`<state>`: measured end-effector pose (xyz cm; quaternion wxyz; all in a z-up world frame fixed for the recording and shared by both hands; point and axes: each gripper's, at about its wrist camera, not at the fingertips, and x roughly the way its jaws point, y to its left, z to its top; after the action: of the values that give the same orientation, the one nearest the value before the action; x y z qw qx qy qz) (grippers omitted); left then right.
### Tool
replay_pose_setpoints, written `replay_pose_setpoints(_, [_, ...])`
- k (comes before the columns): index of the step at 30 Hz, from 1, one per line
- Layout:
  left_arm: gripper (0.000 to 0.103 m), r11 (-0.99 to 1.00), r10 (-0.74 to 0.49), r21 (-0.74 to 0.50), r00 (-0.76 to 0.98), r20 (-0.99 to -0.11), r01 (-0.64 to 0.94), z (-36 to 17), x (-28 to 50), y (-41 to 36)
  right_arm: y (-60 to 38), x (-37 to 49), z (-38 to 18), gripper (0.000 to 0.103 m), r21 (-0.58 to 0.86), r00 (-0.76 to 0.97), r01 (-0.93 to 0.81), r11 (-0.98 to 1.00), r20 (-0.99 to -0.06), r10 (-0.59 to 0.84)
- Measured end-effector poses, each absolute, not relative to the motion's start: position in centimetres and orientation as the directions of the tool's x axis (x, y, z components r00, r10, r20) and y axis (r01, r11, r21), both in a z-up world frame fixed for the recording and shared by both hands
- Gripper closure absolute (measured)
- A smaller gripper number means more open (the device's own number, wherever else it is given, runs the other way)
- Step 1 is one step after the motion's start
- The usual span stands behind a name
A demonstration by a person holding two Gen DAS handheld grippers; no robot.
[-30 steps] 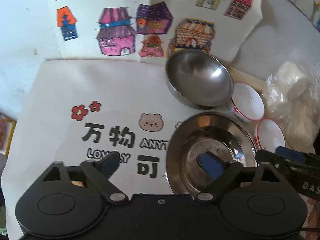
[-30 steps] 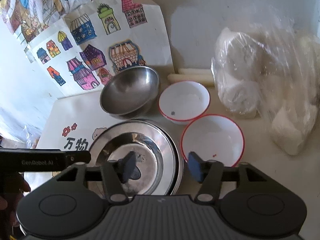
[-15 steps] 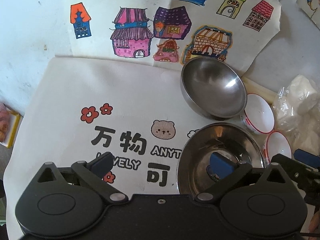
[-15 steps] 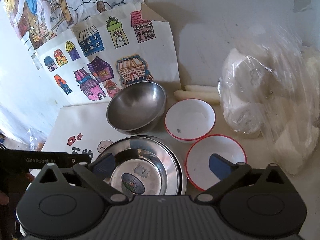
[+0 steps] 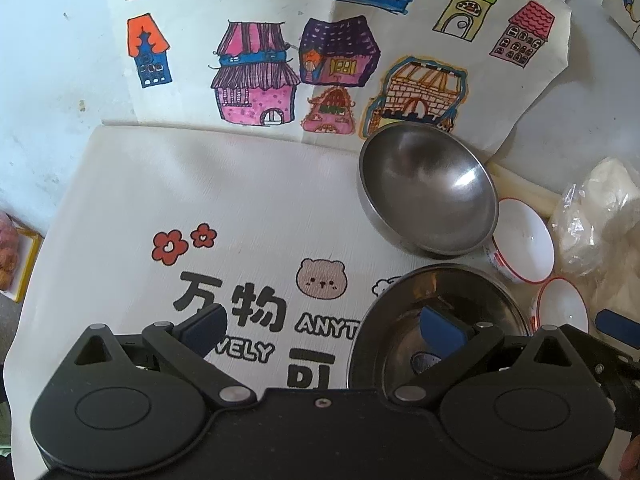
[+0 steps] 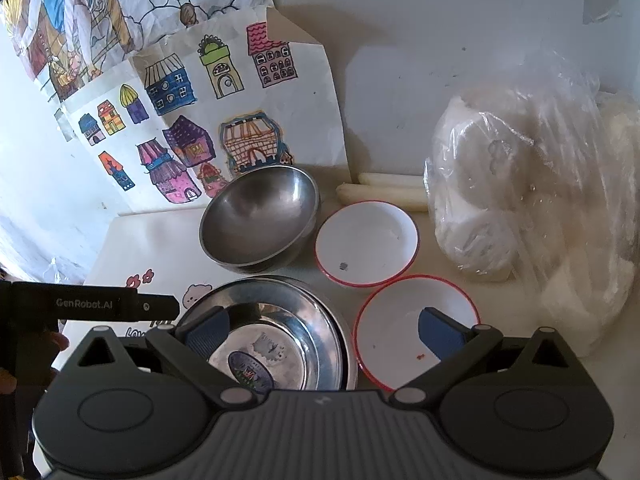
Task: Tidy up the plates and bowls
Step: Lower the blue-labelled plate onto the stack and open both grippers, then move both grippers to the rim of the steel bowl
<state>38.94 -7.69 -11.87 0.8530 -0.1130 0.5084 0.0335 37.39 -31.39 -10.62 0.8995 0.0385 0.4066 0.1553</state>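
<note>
A deep steel bowl (image 5: pixel 428 188) (image 6: pixel 256 220) sits by the drawings at the back. In front of it lie shallow steel plates (image 5: pixel 400 296) (image 6: pixel 288 312), one nested in another. Right of them stand two white red-rimmed bowls, the far one (image 5: pixel 524 240) (image 6: pixel 368 240) and the near one (image 5: pixel 564 312) (image 6: pixel 400 320). My left gripper (image 5: pixel 322 330) is open, its right pad hanging over the steel plates and its left pad over the printed cloth. My right gripper (image 6: pixel 324 330) is open too, straddling the plates' right rim and the near white bowl. Neither holds anything.
A white printed cloth (image 5: pixel 200 208) covers the table's left part. Coloured house drawings (image 5: pixel 340 40) lean at the back. A bulging plastic bag (image 6: pixel 540 200) fills the right side, with pale sticks (image 6: pixel 384 190) behind the far bowl. The left gripper's body (image 6: pixel 92 304) shows at the right view's left edge.
My right gripper's jaws have spread from partly closed to wide open above the plates and near bowl. The left gripper has drawn back slightly, so the dishes sit further right in its view.
</note>
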Motion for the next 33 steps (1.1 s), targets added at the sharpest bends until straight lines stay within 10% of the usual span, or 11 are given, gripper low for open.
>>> replay_pose_setpoints(22, [0.001,0.968,-0.034,-0.162,0.543,-0.839,-0.190,-11.8,44.1,-7.0,-27.9,42.6,-9.4,0.001,0.054,0.669,-0.386,0.921,-0.671,0.320])
replay_pose_setpoints(33, [0.001,0.969,-0.002,-0.125,0.503,-0.864,-0.212,-13.3,46.1,-7.4,-26.4,46.1,-11.1,0.019,-0.038,0.649,-0.437,0.899,-0.705,0.286])
